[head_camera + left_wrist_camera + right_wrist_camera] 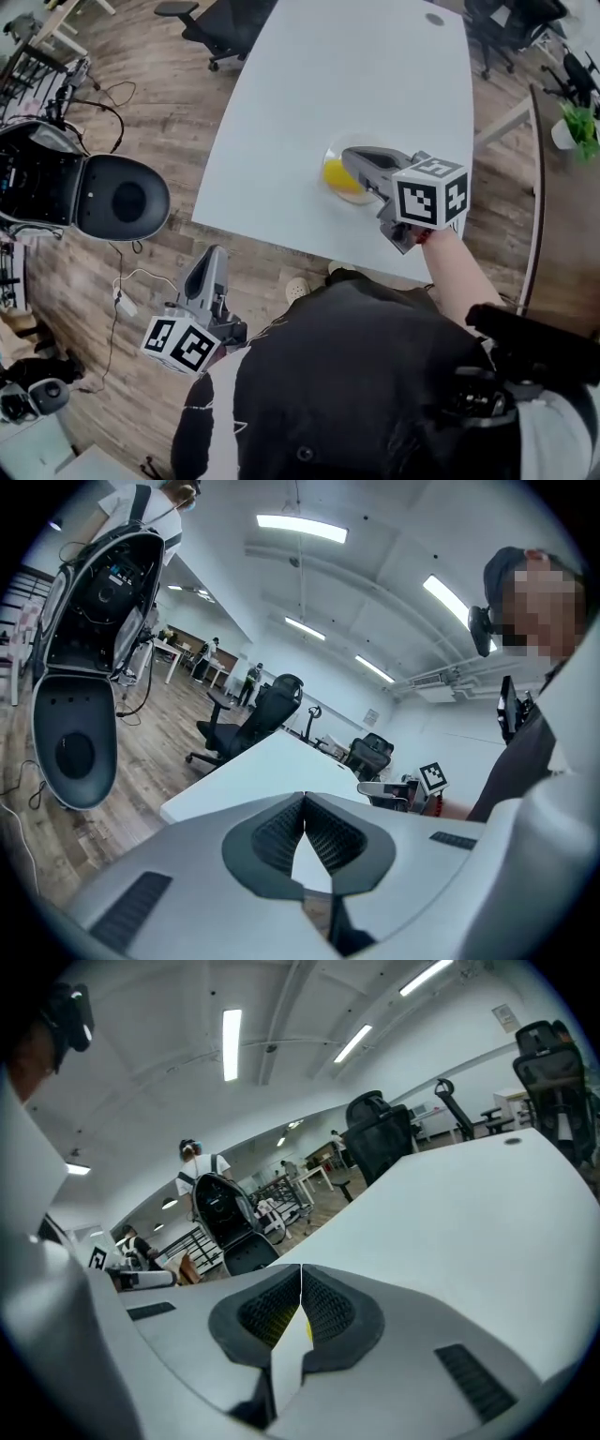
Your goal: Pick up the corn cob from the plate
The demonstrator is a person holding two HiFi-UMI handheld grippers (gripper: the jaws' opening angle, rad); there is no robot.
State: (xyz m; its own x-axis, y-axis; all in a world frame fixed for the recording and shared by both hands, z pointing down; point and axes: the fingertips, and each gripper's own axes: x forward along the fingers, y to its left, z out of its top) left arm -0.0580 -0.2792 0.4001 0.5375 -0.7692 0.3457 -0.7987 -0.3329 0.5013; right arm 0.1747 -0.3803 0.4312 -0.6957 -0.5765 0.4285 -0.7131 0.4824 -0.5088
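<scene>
The right gripper [350, 161] is held low over the near part of the white counter [356, 75], with its marker cube [430, 192] turned up towards the head camera. In the right gripper view its jaws are seen fully closed, the ribbed pads meeting in a thin line at the tips, and nothing is gripped between them. The corn cob [337, 178] is found lying in the plate [330, 156], directly beneath these jaws and slightly to their left side. Slivers of its yellow are seen through the small hollow behind the closed tips. Whether the jaws actually touch the cob cannot be told, since the gripper body is laid across part of the plate in the head view.

The left gripper [214, 255] is held well apart from the plate, off the near edge of the counter and above the wooden floor [159, 122]. Its jaws are likewise pressed together, tip against tip, and nothing is held in them. Ahead of these jaws the corner of the counter is seen, and the right gripper with its cube is seen further ahead and to their right. Black office chairs [220, 23] are parked beyond the far side of the counter, well away from both pairs of jaws.
</scene>
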